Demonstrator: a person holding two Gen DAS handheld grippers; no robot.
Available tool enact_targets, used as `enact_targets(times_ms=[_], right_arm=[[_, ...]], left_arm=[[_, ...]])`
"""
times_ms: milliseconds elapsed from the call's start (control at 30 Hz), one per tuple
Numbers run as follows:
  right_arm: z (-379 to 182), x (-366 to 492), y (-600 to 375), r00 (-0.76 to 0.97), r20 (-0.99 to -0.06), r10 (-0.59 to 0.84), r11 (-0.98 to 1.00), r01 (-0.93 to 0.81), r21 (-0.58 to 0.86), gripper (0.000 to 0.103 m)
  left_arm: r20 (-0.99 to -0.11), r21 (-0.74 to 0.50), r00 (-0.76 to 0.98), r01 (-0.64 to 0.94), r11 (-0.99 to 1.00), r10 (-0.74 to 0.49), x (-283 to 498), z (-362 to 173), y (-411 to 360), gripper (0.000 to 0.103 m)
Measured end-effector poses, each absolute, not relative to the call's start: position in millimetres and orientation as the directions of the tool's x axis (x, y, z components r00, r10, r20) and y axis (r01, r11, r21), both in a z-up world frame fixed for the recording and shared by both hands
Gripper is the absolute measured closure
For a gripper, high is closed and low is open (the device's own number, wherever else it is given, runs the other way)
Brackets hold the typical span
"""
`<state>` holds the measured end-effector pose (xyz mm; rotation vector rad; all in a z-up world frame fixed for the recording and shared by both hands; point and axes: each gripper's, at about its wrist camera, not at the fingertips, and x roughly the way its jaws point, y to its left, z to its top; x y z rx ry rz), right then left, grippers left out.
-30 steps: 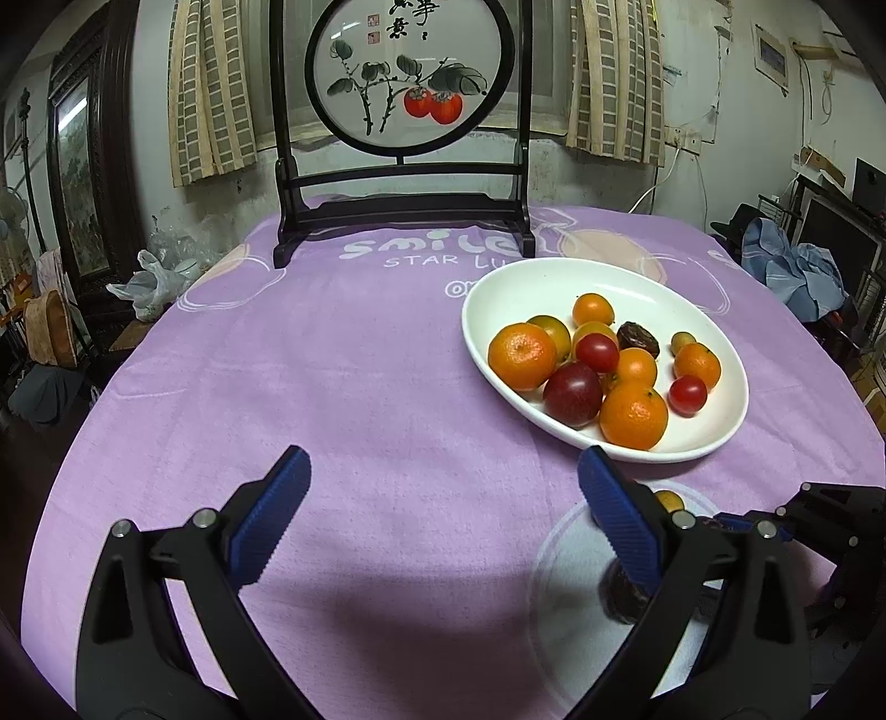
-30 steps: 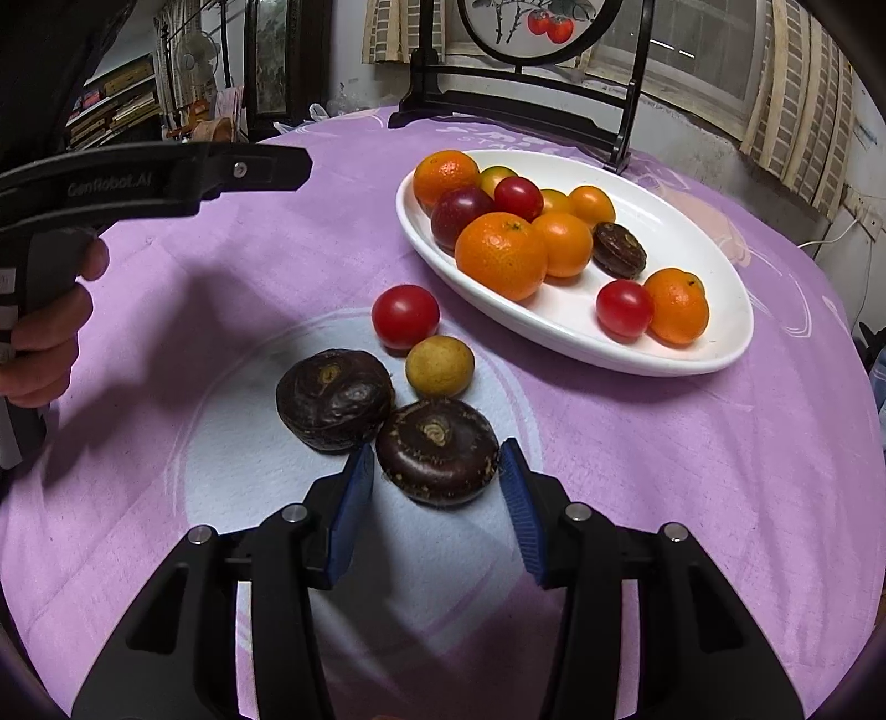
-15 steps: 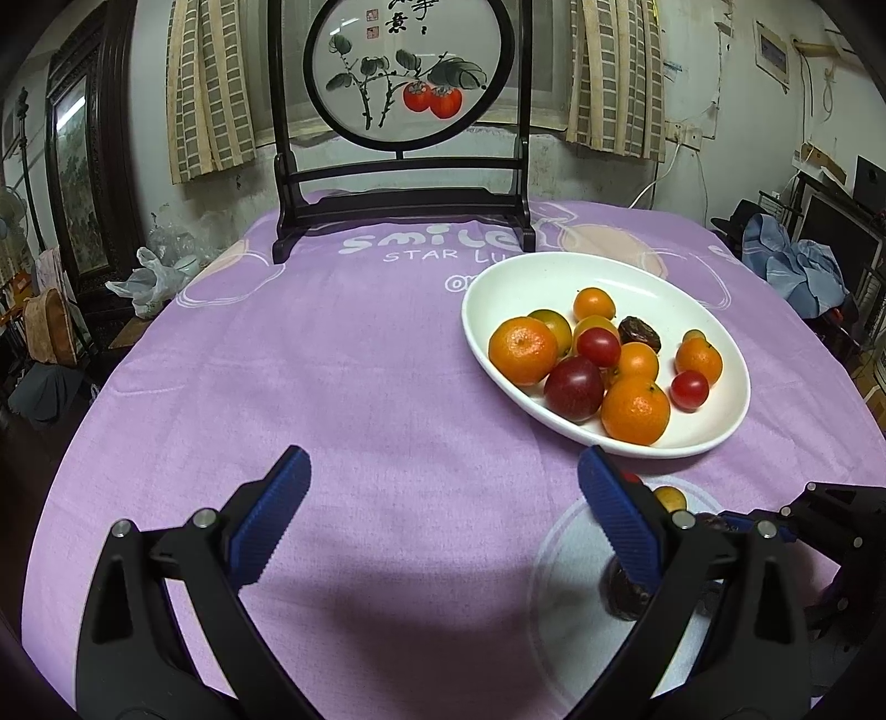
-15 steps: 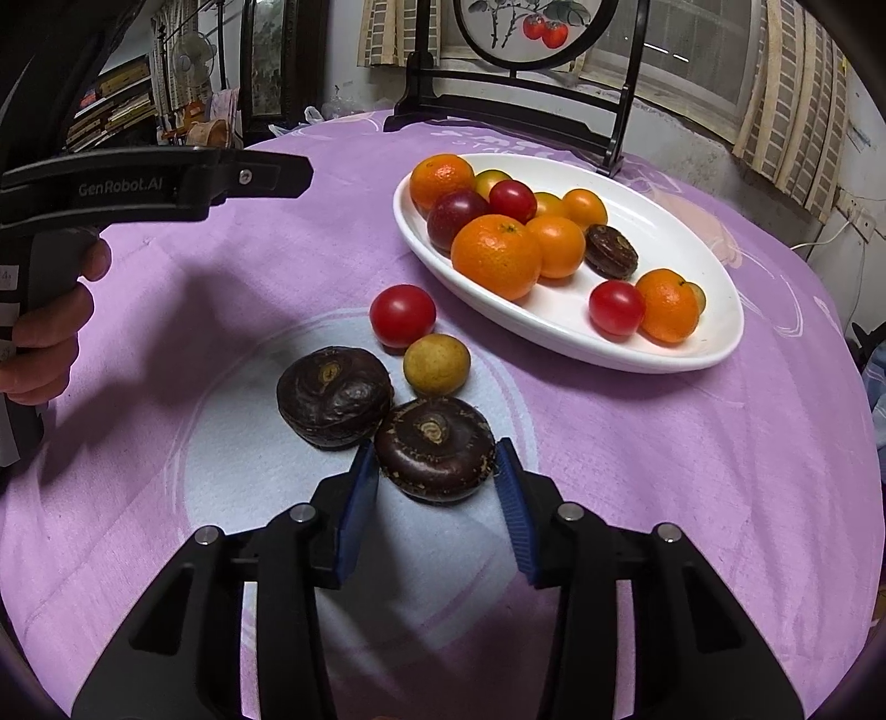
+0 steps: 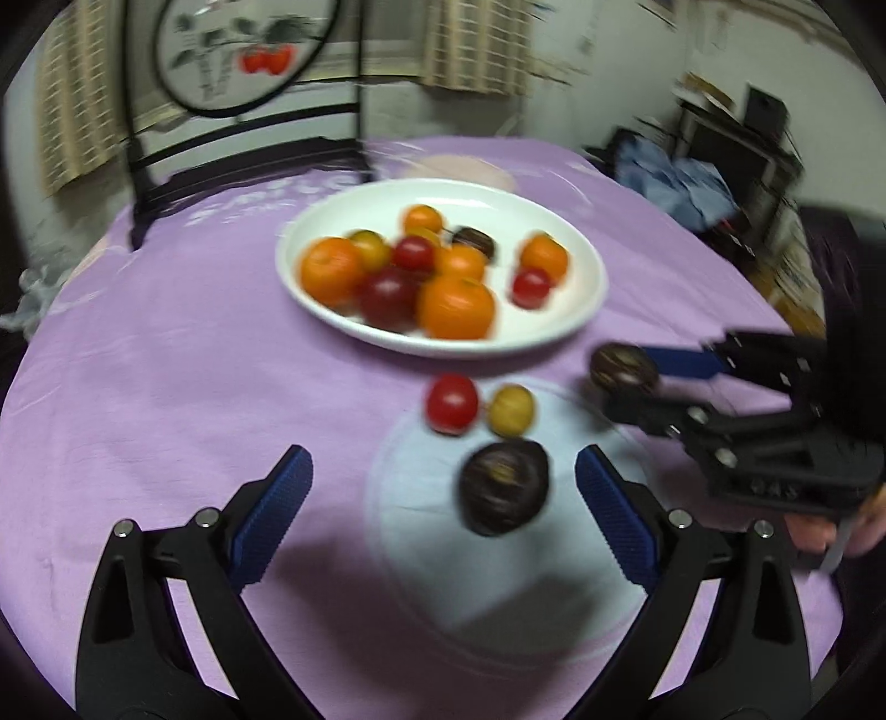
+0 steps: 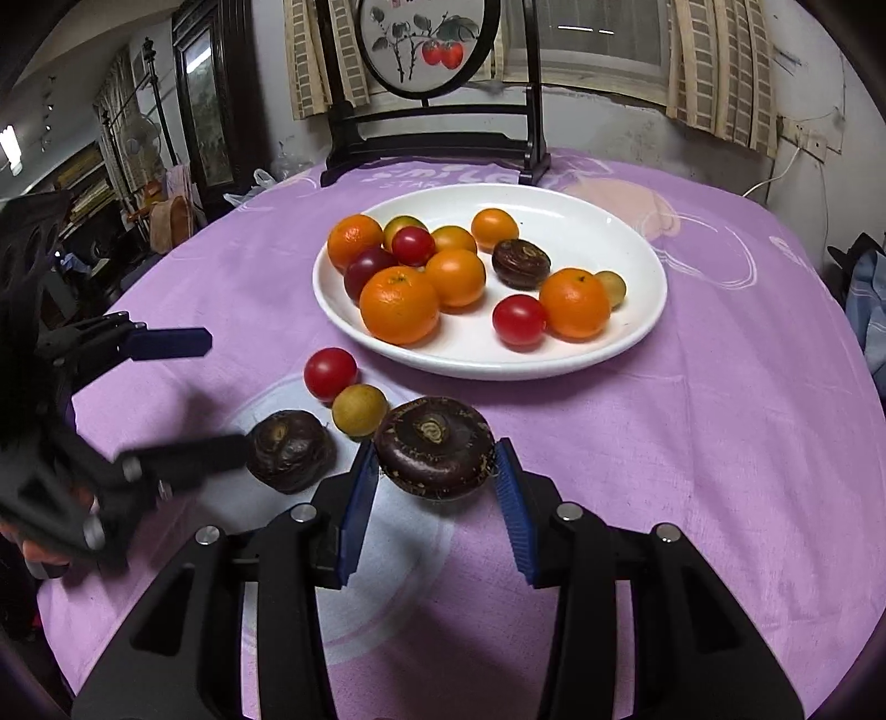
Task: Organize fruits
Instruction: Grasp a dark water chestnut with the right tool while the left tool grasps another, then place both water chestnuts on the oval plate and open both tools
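On the purple tablecloth (image 6: 720,443), just in front of the dark wooden screen stand (image 6: 432,149), you can partly read white lettering: "smile", with "STAR" beneath it. The red seal marks on the round painted panel (image 6: 421,44) are too small to read.

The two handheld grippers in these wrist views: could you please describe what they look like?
The left gripper and the right gripper look alike: matte black angular frames with triangular cut-outs and round silver bolt heads at the pivots. Each of the fingers carries a flat blue pad with a fine ribbed texture. No cables show. The hand on the right gripper comes out of a dark sleeve.
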<state>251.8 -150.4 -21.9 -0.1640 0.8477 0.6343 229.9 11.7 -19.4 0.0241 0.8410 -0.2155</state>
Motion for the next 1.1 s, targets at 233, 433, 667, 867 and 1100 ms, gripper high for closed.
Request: enact_targets(times_ms=[233, 433, 667, 867, 1100], right_arm=[[-23, 250, -148, 0.499, -0.743, 0.446, 0.806, -0.584, 0.092, 0.060], [-23, 251, -150, 0.503, -0.746, 0.437, 0.817, -0.569, 0.095, 0.060], [-23, 252, -151, 0.506, -0.745, 0.433, 0.820, -0.564, 0.093, 0.060], [-23, 252, -151, 0.504, -0.747, 0.434, 0.817, -0.569, 0.090, 0.060], [-22, 249, -150, 0.493, -0.744, 0.451, 0.806, -0.582, 0.103, 0.060]], left_arm=[[-0.782, -0.050, 0.593, 0.248, 0.968, -0.192, 234, -40, -6, 0.028], [-0.808, -0.027, 0.563, 0.263, 0.964, -0.176, 237, -51, -13, 0.037], [-0.808, -0.009, 0.565, 0.270, 0.963, -0.166, 238, -54, -19, 0.051], [-0.804, 0.001, 0.574, 0.265, 0.964, -0.156, 237, -53, -20, 0.058], [-0.799, 0.007, 0.580, 0.273, 0.962, -0.159, 233, -50, -21, 0.058]])
